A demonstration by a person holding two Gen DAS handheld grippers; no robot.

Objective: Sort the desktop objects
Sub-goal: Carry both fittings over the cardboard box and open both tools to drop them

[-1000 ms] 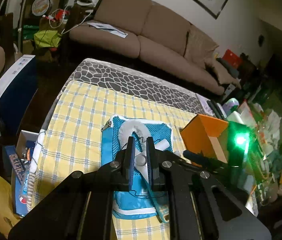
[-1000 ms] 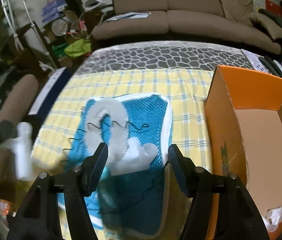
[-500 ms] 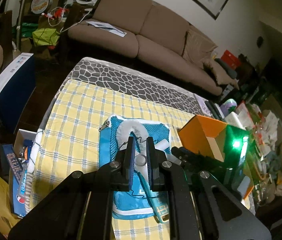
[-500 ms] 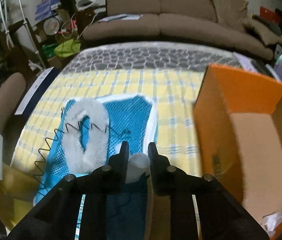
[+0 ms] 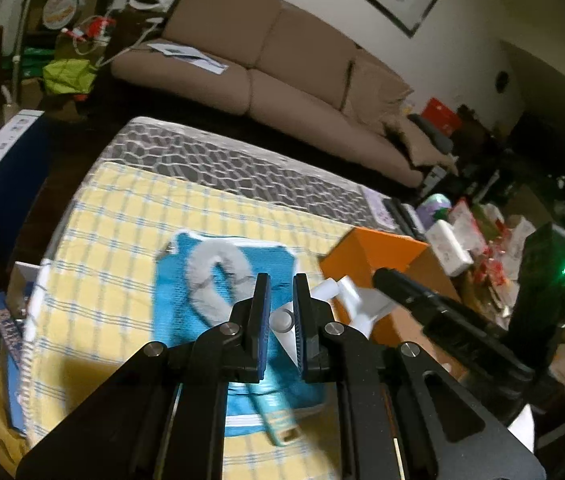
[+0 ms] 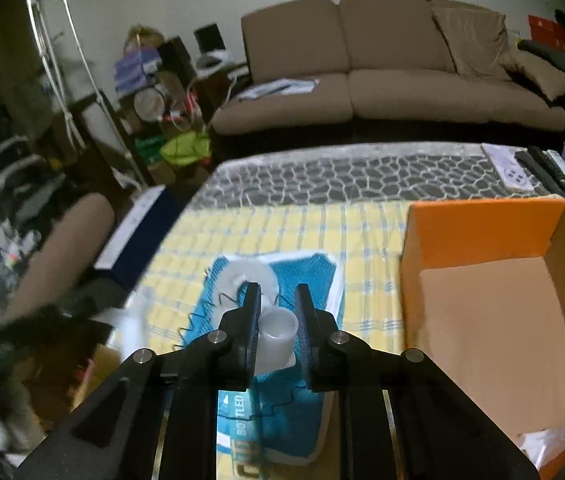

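A yellow checked cloth (image 5: 122, 240) covers the near part of the table (image 5: 218, 160), whose far strip at 12 o'clock shows a grey pebble pattern, in a dim living room with a brown sofa (image 6: 382, 72) along the wall. At the left, the left claw (image 5: 280, 312) is closed narrow on a small white bottle (image 5: 282, 320), its round cap showing between the blue-lined fingers (image 5: 260, 316). Below and beyond it, at the cloth's centre, lies a blue mesh pouch (image 5: 178, 304) with a white fluffy ring (image 5: 210, 280) on top; a teal strip (image 5: 278, 420) sticks out from under the pouch at 6 o'clock, too blurred to identify. To the right, at about 3 o'clock from the pouch, stands an open orange cardboard box (image 6: 482, 232) with a plain brown inside, a scrap of white wrapping (image 6: 542, 444) in its near corner. The right claw (image 6: 278, 320) is clamped on a white cylinder-shaped bottle (image 6: 278, 332), held clear above the pouch and just left of the box wall. In the left wrist view this bottle appears at 2 o'clock of the left claw, over the box's near edge, with a hand (image 5: 562, 372) on the black handle at the far right.
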